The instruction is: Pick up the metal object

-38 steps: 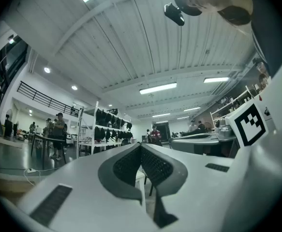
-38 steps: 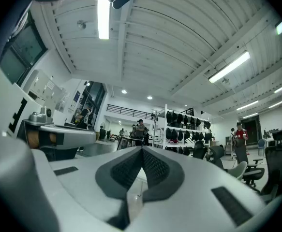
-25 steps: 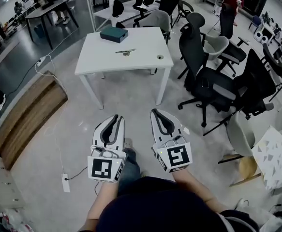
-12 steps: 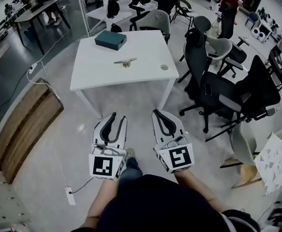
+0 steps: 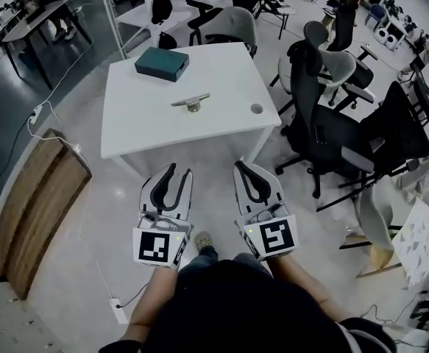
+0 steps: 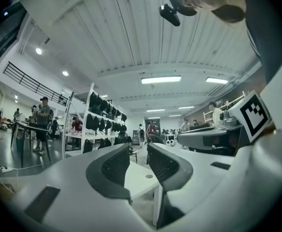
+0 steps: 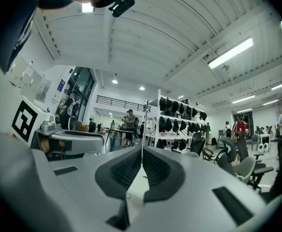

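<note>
metal object lies near the middle of the white counter, a slim bar slanting across a small round base. the teal box sits well behind it and the round hole off to its right. it is well apart from both of your grippers, which hang over the floor short of the counter's near edge.

your left gripper has its fingers released, with a clear gap and nothing between them. your right gripper has its fingers clenched tip to tip on nothing.

the main risk is probably a bad bite. the bar looks thin, smooth and low. if you come down on one end, the weight of the base could twist it out of the pads, or the piece could skid across the slick top. aim for the middle, over the base.

if you come in too flat, the lower finger may scrape the counter and shove the object ahead of you, toward the box.

if you lead with the right gripper as it stands, it can only push the thing, so spread those fingers first or use the left.

the object also sits deep on the counter. a low reach could knock a gripper on the near edge, and the black chairs crowd your right side as you step in.
</note>
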Tool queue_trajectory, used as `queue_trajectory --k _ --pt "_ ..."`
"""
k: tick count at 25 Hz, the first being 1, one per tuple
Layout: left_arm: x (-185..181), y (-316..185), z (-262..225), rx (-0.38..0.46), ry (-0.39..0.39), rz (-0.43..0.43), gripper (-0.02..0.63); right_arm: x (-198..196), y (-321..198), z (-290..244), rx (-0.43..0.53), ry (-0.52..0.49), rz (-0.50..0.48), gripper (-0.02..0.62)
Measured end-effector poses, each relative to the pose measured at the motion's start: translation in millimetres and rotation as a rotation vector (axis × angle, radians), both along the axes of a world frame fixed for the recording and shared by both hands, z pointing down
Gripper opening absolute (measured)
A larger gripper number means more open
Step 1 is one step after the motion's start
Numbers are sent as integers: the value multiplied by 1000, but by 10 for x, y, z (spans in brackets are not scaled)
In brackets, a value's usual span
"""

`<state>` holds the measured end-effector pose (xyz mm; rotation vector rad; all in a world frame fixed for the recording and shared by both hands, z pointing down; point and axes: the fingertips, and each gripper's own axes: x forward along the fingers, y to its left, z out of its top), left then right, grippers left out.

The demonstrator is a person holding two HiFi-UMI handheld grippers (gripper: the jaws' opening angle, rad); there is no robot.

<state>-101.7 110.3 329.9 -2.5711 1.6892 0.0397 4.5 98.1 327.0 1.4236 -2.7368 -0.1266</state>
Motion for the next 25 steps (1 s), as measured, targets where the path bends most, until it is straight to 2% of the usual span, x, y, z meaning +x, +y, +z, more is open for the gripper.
queue_trajectory --k 7,14,18,25 --pt "-18 -349 192 -37 4 43 95 -18 -307 222 -45 10 40 28" --pt "-86 -747 243 -48 -24 29 97 -161 -833 286 -41 -1 17 28" --pt "-102 -1114 308 -52 -36 19 97 -292 -1271 294 6 0 -28 28" --pt "-118 -2107 381 -49 -37 -19 103 -451 -2323 368 14 23 -105 28"
